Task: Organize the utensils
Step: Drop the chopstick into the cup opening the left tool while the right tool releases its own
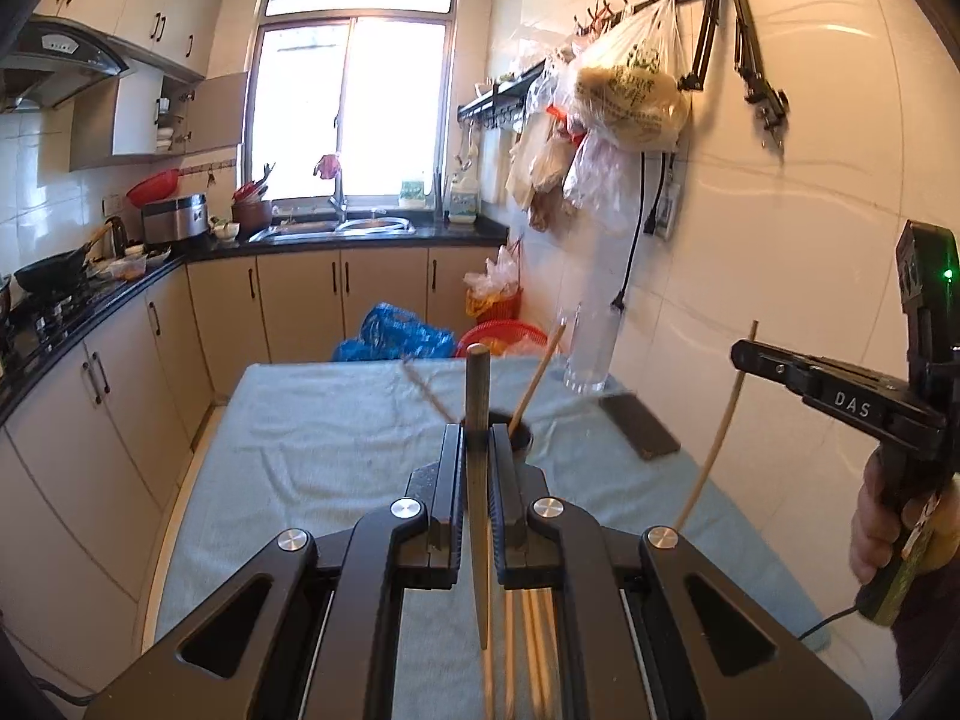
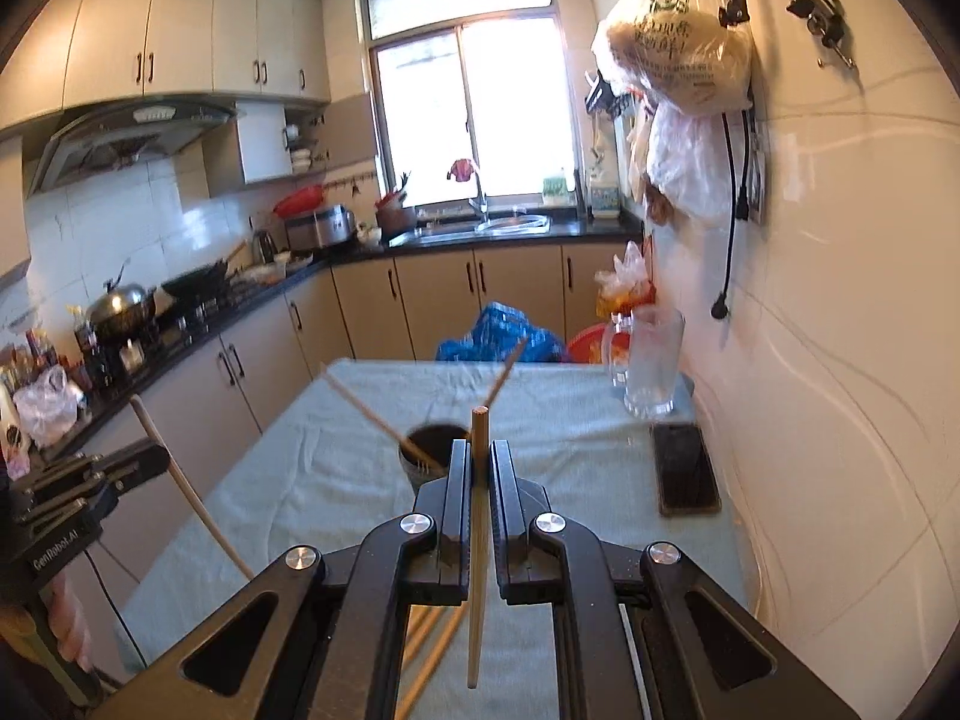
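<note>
Black left gripper (image 1: 478, 450) with silver rivets, clamped on a chopstick (image 1: 478, 396) that looks grey-brown at the top and pale tan below. Black right gripper (image 2: 478, 468), likewise silver-riveted, clamped on a light-brown chopstick (image 2: 478, 540). Dark brown cup (image 2: 429, 456) with two tan chopsticks leaning in it. Pale blue-grey cloth (image 1: 336, 438) over the table, plain and unpatterned. Black phone (image 2: 684, 468). Clear, colourless glass jug (image 2: 651, 360). Blue plastic bag (image 1: 396, 336) and red basket (image 1: 504, 336) beyond the table. Beige cabinet doors (image 1: 300, 300) with black handles; black countertop (image 1: 360, 237); white wall tiles (image 1: 780, 210).
</note>
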`<state>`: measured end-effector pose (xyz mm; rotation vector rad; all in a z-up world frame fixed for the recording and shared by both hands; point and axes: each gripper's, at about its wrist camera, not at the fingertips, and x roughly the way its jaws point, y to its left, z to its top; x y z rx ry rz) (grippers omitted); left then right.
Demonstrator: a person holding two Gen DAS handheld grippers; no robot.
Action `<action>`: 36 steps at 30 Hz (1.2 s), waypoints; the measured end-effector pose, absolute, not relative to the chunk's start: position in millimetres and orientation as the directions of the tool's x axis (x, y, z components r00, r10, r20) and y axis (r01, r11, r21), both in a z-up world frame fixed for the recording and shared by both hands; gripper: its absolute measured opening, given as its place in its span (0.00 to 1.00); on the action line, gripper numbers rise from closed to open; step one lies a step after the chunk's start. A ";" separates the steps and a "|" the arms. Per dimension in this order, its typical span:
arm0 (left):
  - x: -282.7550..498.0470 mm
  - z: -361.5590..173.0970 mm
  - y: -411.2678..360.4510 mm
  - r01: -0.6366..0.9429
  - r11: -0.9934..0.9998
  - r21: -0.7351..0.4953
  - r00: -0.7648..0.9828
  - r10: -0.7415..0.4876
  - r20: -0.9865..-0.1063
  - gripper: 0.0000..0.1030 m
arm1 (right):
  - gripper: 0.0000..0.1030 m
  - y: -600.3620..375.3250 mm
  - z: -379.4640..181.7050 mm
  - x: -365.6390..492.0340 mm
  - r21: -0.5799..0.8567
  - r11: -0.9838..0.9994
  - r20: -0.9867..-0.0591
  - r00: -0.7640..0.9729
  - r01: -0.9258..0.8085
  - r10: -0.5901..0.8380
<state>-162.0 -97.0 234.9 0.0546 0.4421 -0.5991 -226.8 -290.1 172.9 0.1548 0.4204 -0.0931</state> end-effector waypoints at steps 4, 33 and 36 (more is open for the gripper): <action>-132.5 257.2 -117.3 0.544 0.834 -0.089 0.755 -0.533 -0.382 0.07 | 0.06 -294.7 193.7 -202.7 0.170 0.979 -0.350 0.936 0.114 -0.048; 6.7 216.7 -191.8 0.465 0.858 -0.217 0.700 -0.507 -0.503 0.21 | 0.17 -337.7 132.3 -39.7 0.275 0.937 -0.479 0.876 0.216 -0.062; -4.4 222.6 -182.4 0.472 0.855 -0.213 0.706 -0.511 -0.490 0.23 | 0.38 -338.7 135.6 -41.7 0.270 0.936 -0.473 0.878 0.224 -0.074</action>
